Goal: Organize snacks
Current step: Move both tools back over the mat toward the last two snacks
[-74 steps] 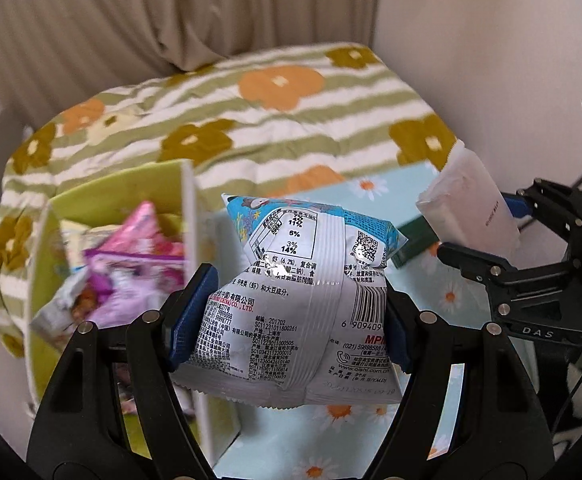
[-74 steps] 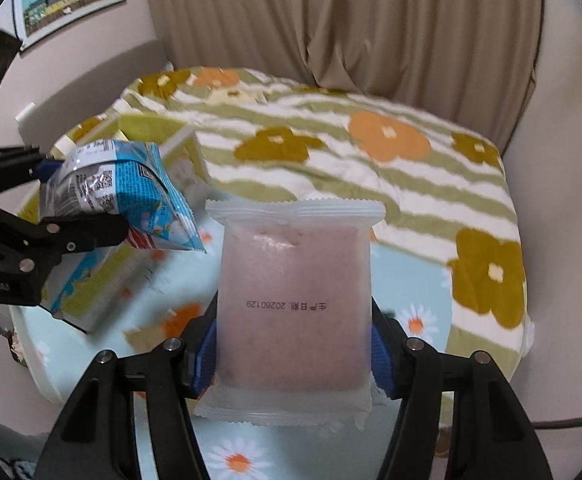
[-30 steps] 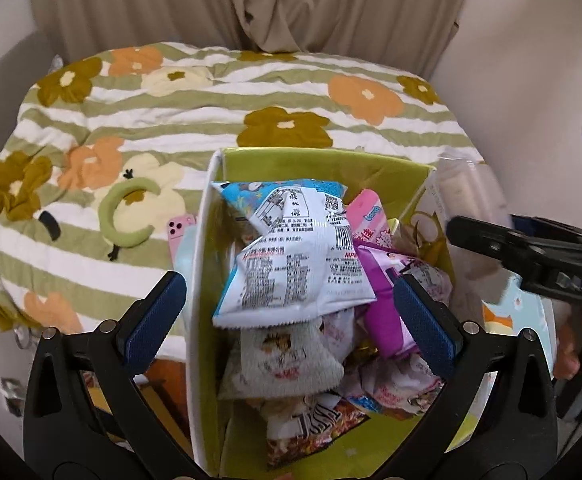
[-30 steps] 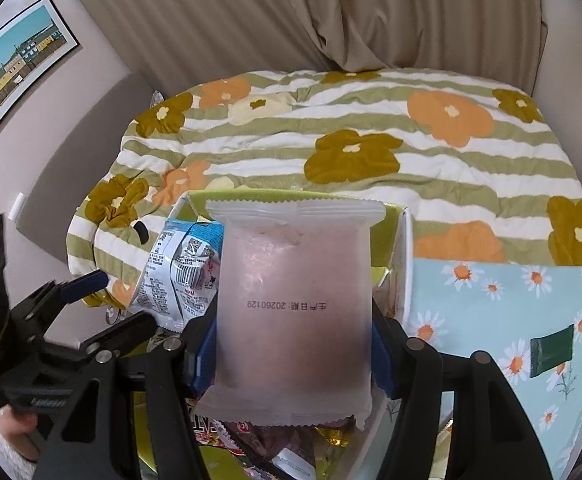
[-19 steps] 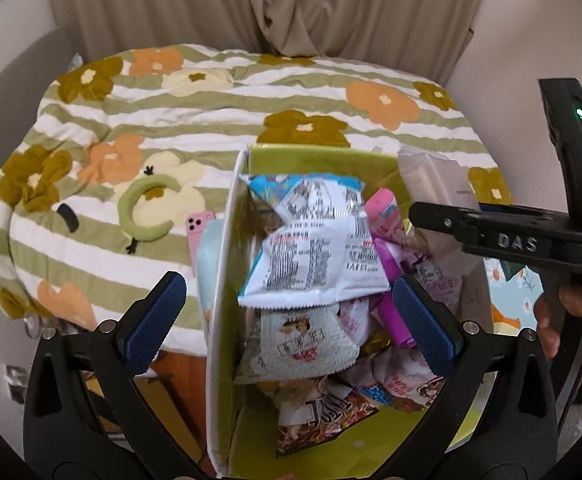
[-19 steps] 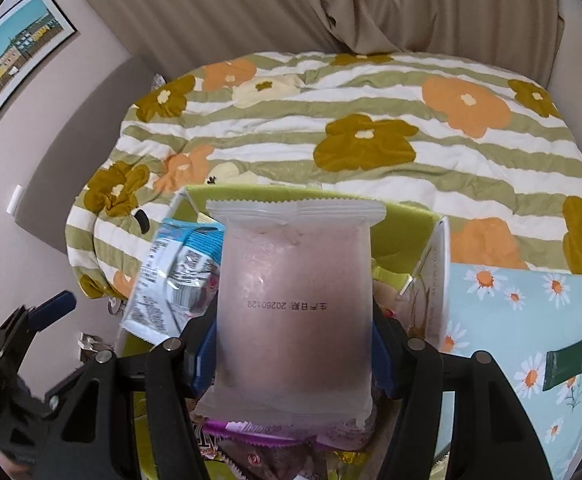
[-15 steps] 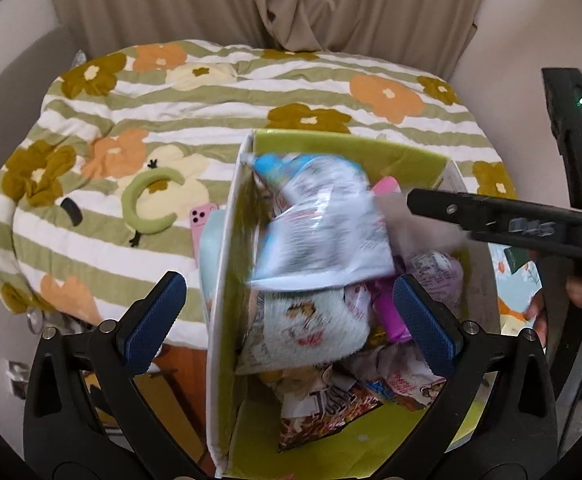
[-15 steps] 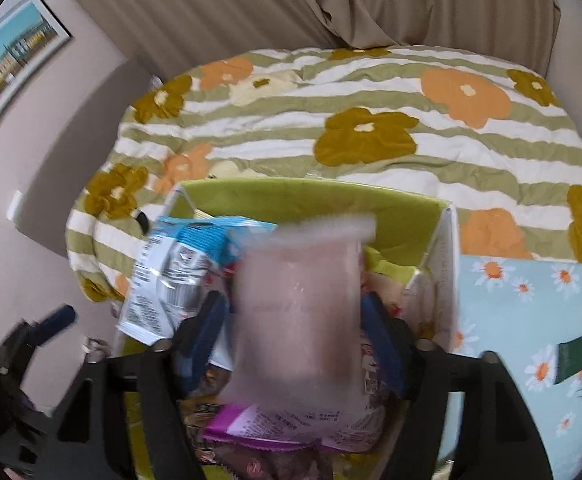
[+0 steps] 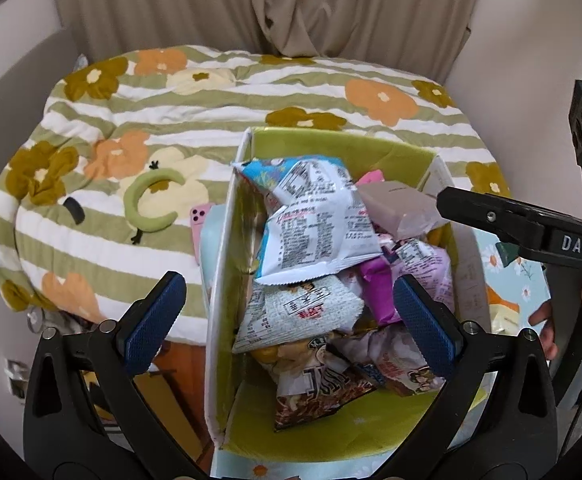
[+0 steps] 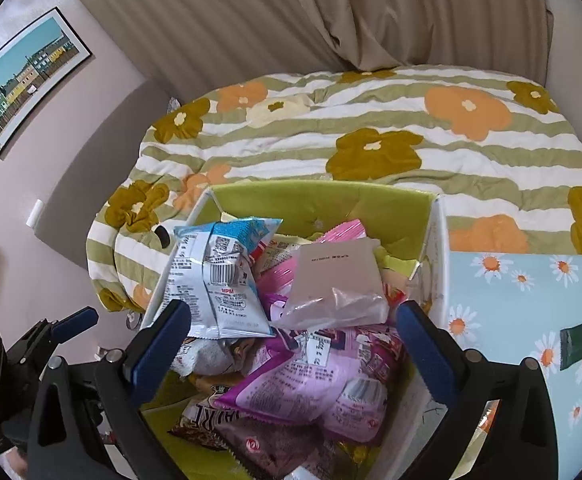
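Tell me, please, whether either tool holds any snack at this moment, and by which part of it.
Nothing is held. The left tool is open; the right tool is opening and empty. The pale pink packet and blue-white bag lie in the green box.

Blue-and-white snack bag (image 9: pixel 315 220): I see glossy crinkled plastic film.
Pale pink packet (image 10: pixel 339 280): matt, frosted plastic.
Box (image 10: pixel 323 200): smooth green lining, white outside.
Bed quilt (image 10: pixel 371 136): soft puckered cloth.
Claw pads (image 9: pixel 153 316): blue, ribbed rubbery surface.

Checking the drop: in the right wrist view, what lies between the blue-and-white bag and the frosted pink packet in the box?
In the right wrist view, a bright pink packet shows between the blue-and-white bag and the frosted pink packet.
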`<state>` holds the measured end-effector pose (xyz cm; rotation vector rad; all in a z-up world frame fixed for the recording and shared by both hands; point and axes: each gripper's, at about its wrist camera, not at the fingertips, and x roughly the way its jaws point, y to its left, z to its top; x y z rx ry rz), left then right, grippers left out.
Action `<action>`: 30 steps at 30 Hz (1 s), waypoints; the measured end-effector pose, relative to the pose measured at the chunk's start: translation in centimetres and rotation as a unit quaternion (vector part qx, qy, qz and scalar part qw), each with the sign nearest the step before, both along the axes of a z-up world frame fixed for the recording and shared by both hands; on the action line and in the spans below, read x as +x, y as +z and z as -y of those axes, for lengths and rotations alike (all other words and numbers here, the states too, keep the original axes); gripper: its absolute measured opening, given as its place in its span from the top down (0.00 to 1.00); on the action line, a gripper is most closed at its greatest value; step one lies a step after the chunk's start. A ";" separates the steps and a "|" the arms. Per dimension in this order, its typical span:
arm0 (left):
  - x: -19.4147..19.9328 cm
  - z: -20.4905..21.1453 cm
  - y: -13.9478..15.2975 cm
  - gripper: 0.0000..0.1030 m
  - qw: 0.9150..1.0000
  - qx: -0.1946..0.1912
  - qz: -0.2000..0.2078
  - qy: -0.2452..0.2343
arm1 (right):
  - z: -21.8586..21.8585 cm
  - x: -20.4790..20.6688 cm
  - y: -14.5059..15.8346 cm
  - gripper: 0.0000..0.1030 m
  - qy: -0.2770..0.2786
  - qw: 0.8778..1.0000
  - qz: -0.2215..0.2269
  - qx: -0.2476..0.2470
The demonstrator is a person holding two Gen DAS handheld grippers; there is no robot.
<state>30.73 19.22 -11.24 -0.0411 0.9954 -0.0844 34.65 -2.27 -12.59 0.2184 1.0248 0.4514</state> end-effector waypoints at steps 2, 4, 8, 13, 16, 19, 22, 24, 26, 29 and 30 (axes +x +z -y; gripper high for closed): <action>0.0 0.5 0.4 0.00 1.000 0.002 0.003 -0.009 | 0.5 -0.6 0.5 0.01 -0.005 1.000 0.003 0.001; 0.0 1.2 0.7 0.00 1.000 0.002 0.005 -0.022 | 1.1 -1.2 1.0 0.01 -0.014 1.000 0.007 0.000; -0.1 2.9 1.2 0.00 0.999 -0.003 0.003 -0.049 | 2.7 -2.5 2.2 0.01 -0.031 0.999 0.014 -0.010; -0.4 5.6 2.1 0.00 0.997 -0.014 0.014 -0.078 | 5.5 -4.8 4.3 0.01 -0.051 0.997 0.046 -0.032; -1.0 7.9 2.8 0.00 0.995 -0.012 0.021 -0.095 | 7.6 -6.0 5.4 0.01 -0.070 0.995 0.060 -0.044; -1.6 10.5 3.4 0.00 0.994 -0.014 0.027 -0.105 | 10.4 -7.0 6.0 0.01 -0.089 0.992 0.075 -0.056; -2.4 13.3 3.7 0.00 0.994 -0.016 0.033 -0.107 | 13.3 -7.5 6.3 0.01 -0.096 0.989 0.081 -0.073; -2.9 15.3 3.7 0.00 0.994 -0.017 0.033 -0.104 | 15.6 -7.9 6.2 0.01 -0.100 0.989 0.082 -0.078; -3.3 17.8 3.4 0.00 0.994 -0.019 0.028 -0.100 | 17.9 -8.1 6.1 0.01 -0.101 0.989 0.081 -0.076; -3.8 21.2 2.7 0.00 0.994 -0.022 0.019 -0.103 | 20.9 -8.5 5.7 0.01 -0.101 0.987 0.083 -0.090; -4.0 22.4 2.3 0.00 0.994 -0.020 0.015 -0.105 | 21.6 -8.6 5.6 0.01 -0.101 0.987 0.082 -0.092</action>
